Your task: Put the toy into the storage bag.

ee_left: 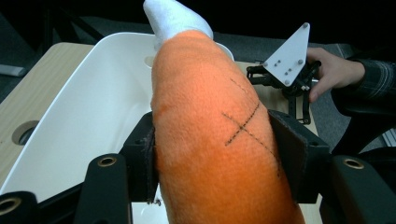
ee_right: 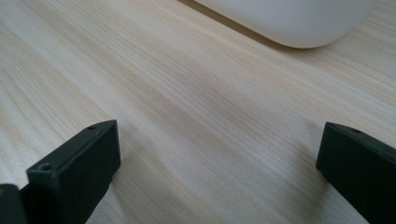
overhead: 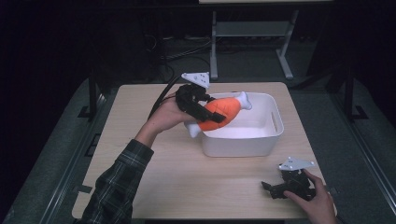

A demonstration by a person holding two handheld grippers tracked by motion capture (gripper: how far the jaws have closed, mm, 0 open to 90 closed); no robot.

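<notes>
A light wooden table (overhead: 154,177) stands on grey floor (overhead: 252,60) in a dark room.

Orange-white plush drumstick (overhead: 223,111); white bin (overhead: 261,140); plaid sleeve (overhead: 116,186).

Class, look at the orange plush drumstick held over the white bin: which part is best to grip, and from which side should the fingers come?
Grip the orange plush drumstick across its thick orange middle, coming from the side, square to its long axis. That soft, wide part gives under the pads, whereas the white ends are narrow and would likely slip. The left gripper holds it just so, over the white bin.
</notes>
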